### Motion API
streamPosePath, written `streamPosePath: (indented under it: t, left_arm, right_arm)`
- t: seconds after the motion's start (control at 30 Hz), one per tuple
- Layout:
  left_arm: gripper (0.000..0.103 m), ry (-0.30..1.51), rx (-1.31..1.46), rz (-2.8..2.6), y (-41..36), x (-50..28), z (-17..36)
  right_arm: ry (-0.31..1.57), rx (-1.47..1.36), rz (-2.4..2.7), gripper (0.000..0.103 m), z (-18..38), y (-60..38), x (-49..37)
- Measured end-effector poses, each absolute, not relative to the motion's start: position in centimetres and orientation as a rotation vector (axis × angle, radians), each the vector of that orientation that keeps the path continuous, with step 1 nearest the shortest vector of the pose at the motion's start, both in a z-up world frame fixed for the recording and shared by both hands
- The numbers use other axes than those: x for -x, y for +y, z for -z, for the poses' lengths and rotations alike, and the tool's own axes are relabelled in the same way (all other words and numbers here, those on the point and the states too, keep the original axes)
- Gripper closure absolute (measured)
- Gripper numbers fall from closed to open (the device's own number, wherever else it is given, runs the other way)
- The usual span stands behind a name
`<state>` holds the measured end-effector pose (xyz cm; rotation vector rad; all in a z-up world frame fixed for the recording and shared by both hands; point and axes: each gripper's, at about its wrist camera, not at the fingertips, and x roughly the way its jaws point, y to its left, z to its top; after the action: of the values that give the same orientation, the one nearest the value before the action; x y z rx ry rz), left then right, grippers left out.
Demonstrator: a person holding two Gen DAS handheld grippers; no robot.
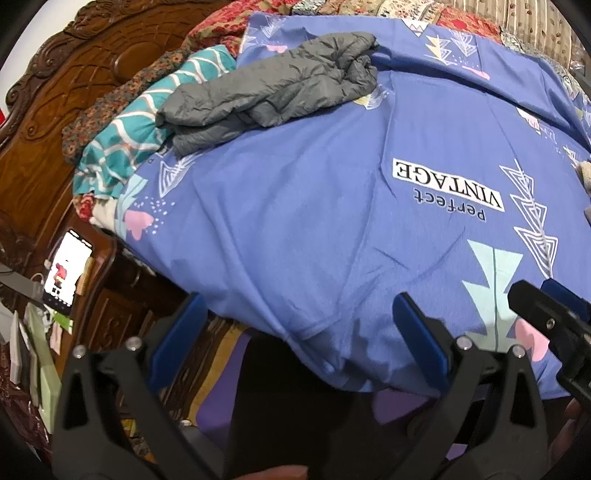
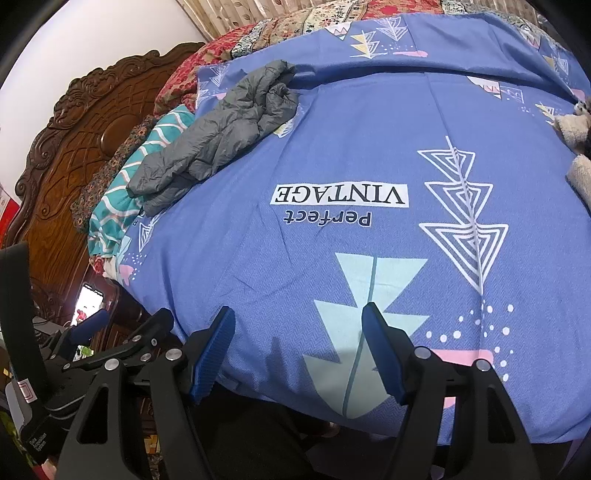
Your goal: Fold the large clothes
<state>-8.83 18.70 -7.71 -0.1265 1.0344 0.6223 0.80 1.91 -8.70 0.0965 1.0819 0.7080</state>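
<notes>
A grey quilted garment (image 1: 266, 92) (image 2: 218, 136) lies bundled and creased on the far left part of a blue printed bedsheet (image 1: 295, 229) (image 2: 369, 129). It rests partly over the sheet's left edge. My left gripper (image 1: 303, 332) is open above the sheet's near edge, with nothing between its blue pads. My right gripper (image 2: 299, 350) is open too, over the pale tree print at the near edge, also holding nothing. Each gripper shows in the other's view: the right gripper (image 1: 546, 317) at the right side, the left gripper (image 2: 92, 328) at the lower left. Both are well short of the garment.
A carved wooden headboard (image 1: 74, 92) (image 2: 85, 122) rises at the left. Teal patterned cloth (image 1: 136, 125) (image 2: 122, 192) and a floral quilt (image 2: 280, 26) border the sheet. A lit phone (image 1: 66, 269) (image 2: 86, 299) stands beside the bed. Beige fuzzy items (image 2: 576, 125) lie at the right edge.
</notes>
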Motion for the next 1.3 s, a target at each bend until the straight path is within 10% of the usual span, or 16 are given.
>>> streamPosePath:
  t: [1.3]
  left_arm:
    - [0.006, 1.039, 0.147, -0.64, 20.0, 9.3, 7.7]
  right_arm:
    - [1.071, -0.087, -0.709, 0.014, 8.7, 2.5, -0.2]
